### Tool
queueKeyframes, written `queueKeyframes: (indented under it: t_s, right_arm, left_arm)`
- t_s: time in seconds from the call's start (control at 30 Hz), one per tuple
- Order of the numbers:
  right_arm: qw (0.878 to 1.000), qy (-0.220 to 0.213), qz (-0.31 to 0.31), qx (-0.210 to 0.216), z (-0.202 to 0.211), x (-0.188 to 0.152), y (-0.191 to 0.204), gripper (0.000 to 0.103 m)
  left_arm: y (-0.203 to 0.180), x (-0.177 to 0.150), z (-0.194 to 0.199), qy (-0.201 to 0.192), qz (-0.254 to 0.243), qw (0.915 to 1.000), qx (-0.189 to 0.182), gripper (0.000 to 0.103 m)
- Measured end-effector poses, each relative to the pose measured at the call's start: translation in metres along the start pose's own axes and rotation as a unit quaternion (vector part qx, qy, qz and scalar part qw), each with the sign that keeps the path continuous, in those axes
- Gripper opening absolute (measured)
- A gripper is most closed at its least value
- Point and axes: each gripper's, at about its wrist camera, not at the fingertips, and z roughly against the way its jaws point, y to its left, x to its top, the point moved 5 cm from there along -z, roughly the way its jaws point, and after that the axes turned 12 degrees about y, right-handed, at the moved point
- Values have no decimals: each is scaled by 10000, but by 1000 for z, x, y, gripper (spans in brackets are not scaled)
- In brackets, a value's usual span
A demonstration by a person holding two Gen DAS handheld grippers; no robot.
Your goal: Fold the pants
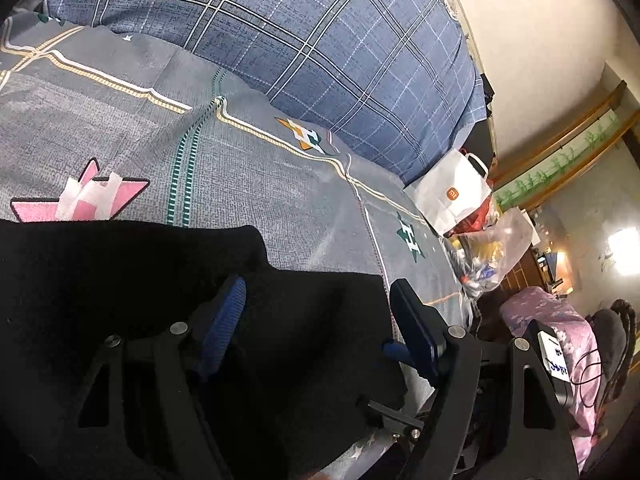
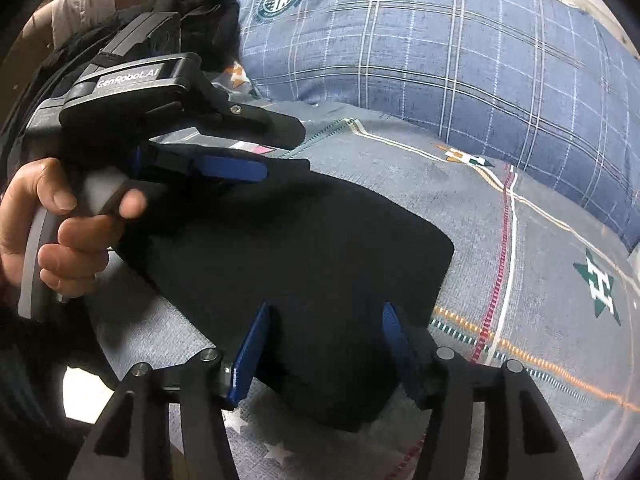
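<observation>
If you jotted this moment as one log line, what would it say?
stage: pants folded on bed sheet | left gripper: open over pants | right gripper: open, pants between fingers | nearby: plaid quilt

The pants (image 2: 304, 264) are plain black, no pattern at all. They sit on a grey bedsheet (image 1: 248, 184) with thin white-and-yellow stripes, a green dashed line, a pink star patch and little green "H" stars; from the right wrist view there's also a red dashed stripe on it. Behind that is a denim-blue quilt (image 1: 320, 48) with a white and dark plaid grid, plus a round green-and-white crest in the right view. Both grippers have black frames with bright blue pads (image 2: 250, 354). Off to the side: a white paper bag (image 1: 452, 196) with a small orange logo, and a purple floral cover (image 1: 560, 320).
</observation>
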Motion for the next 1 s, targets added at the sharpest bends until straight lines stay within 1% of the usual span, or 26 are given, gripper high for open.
queueKeyframes:
  t_s: [0.13,0.23,0.27,0.47,0.67,0.8,0.9,0.97,1.0]
  right_arm:
    - [9999,4,-47,93,-2,0,2,61]
    - [10000,-41,-33,19,-2,-1,6,62]
    - [10000,-59,-24,-18,-1,-7,9,62]
    - [9999,-107,-14,-65,-5,-7,6,62]
    - [9999,-26,15,-106,-7,-6,5,62]
    - [9999,-9,29,-125,-9,-6,4,62]
    - [9999,-1,29,-126,-9,-6,4,62]
    - [9999,32,30,-129,-10,-5,4,62]
    - [9999,79,26,-130,-10,-4,4,62]
  left_arm:
    - [-1,-1,0,-30,-5,10000,17,75]
    - [0,-2,1,-59,24,10000,3,75]
    - [0,-2,1,-73,33,10000,2,75]
    - [0,-2,2,-95,73,9999,2,75]
    - [1,-2,3,-91,101,9999,-74,75]
    - [-1,-2,3,-88,77,9999,-38,75]
    - [-5,-3,2,-104,-44,9999,108,75]
    - [-13,-3,6,-152,-284,9989,330,75]
    - [-18,-3,11,-214,-428,9975,514,75]
